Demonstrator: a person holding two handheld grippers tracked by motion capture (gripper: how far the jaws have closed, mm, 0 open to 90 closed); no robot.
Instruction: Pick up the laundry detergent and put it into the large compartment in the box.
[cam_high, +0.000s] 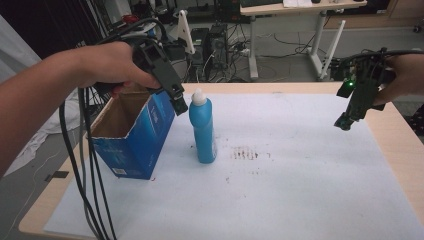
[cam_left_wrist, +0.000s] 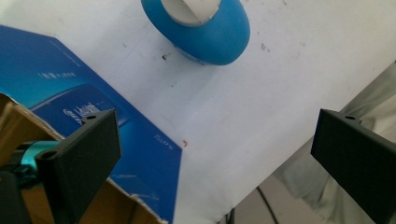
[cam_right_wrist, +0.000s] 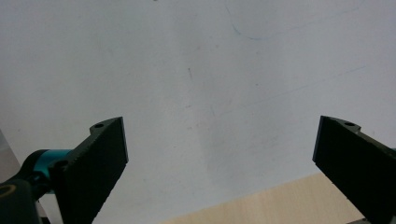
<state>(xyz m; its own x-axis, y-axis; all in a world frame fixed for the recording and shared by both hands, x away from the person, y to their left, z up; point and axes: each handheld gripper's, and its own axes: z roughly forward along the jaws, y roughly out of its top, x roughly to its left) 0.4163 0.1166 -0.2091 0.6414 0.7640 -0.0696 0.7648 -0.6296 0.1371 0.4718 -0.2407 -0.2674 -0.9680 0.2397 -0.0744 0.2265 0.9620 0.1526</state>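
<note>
A blue bottle (cam_high: 204, 131) with a white cap stands upright on the white sheet, just right of an open blue cardboard box (cam_high: 134, 134). My left gripper (cam_high: 179, 102) hangs over the gap between box and bottle, near the bottle's cap. In the left gripper view it looks down on the bottle (cam_left_wrist: 201, 28) and the box (cam_left_wrist: 84, 116), and the left gripper (cam_left_wrist: 217, 154) is open with nothing between its jaws. My right gripper (cam_high: 345, 121) is held above the sheet's right side. In the right gripper view the right gripper (cam_right_wrist: 219, 163) is open over bare sheet.
A white sheet (cam_high: 280, 200) covers most of the wooden table (cam_high: 400, 145); brown smudges (cam_high: 245, 153) mark it right of the bottle. Black cables (cam_high: 87, 190) trail from the left gripper down past the table's left front. Desks and equipment stand behind the table.
</note>
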